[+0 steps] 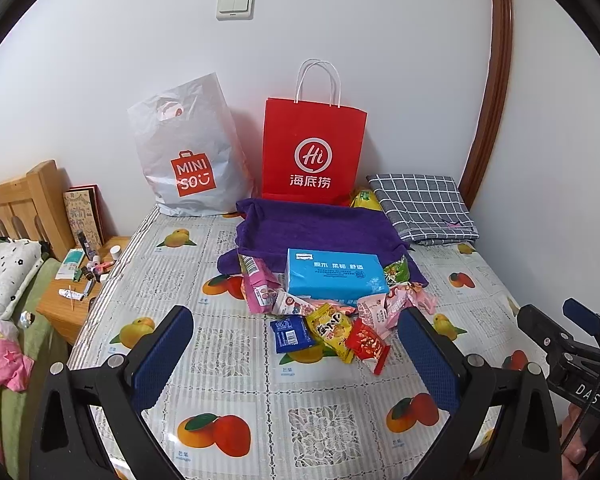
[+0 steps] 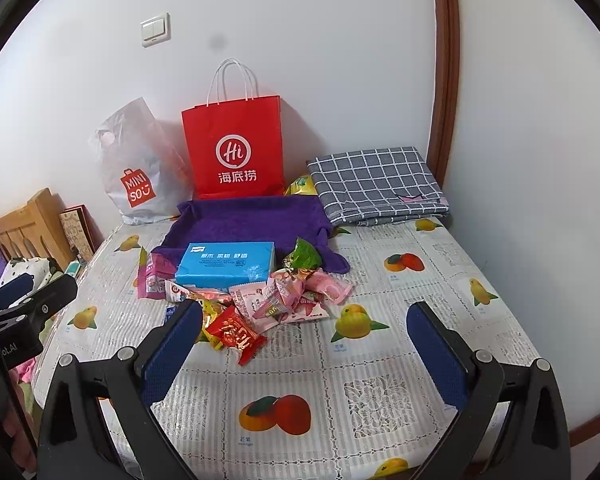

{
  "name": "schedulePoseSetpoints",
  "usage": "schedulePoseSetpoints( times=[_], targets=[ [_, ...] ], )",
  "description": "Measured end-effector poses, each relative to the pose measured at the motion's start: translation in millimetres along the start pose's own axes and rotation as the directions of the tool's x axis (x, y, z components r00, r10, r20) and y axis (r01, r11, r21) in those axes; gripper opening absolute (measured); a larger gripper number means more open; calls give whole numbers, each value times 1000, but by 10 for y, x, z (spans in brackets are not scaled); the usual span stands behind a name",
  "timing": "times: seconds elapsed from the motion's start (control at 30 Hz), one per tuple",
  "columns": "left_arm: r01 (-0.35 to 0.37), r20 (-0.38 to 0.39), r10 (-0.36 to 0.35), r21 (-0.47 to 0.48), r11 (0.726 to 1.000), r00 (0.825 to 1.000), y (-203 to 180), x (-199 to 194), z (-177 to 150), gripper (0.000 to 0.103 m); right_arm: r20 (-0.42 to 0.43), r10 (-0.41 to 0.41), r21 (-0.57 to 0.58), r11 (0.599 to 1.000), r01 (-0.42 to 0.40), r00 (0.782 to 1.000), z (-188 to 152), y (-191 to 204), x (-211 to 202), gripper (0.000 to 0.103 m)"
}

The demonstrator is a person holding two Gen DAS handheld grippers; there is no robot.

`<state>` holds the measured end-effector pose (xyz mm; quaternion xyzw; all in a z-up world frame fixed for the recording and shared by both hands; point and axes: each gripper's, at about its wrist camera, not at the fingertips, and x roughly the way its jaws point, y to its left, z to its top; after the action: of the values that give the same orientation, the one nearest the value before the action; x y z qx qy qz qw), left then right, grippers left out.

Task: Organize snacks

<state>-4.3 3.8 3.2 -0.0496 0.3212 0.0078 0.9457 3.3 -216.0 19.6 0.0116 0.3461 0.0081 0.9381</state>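
Note:
A pile of snack packets [image 1: 332,316] lies mid-table: a red one [image 1: 368,346], a yellow one [image 1: 331,330], a dark blue one [image 1: 291,334], pink ones [image 1: 258,284] and a green one [image 2: 303,256]. A light blue tissue pack [image 1: 334,274] lies on top at the back, half on a purple towel [image 1: 316,226]. The pile shows in the right wrist view [image 2: 260,300] too. My left gripper [image 1: 296,334] is open and empty, held above the table in front of the pile. My right gripper [image 2: 304,330] is open and empty, to the pile's right.
A red paper bag [image 1: 314,152] and a white plastic Miniso bag [image 1: 188,152] stand against the wall. A folded checked cloth [image 1: 422,208] lies at the back right. A nightstand with toiletries [image 1: 86,272] and a bed are at the left. The fruit-print tablecloth [image 1: 236,384] covers the table.

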Motion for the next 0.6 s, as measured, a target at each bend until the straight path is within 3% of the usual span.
schedulePoseSetpoints(
  times=[0.6],
  targets=[
    [-2,-2,2,3,1000,1000,-19,3,9,103,6,2,3,1000,-2,1000,-6,-6,-31,101]
  ],
)
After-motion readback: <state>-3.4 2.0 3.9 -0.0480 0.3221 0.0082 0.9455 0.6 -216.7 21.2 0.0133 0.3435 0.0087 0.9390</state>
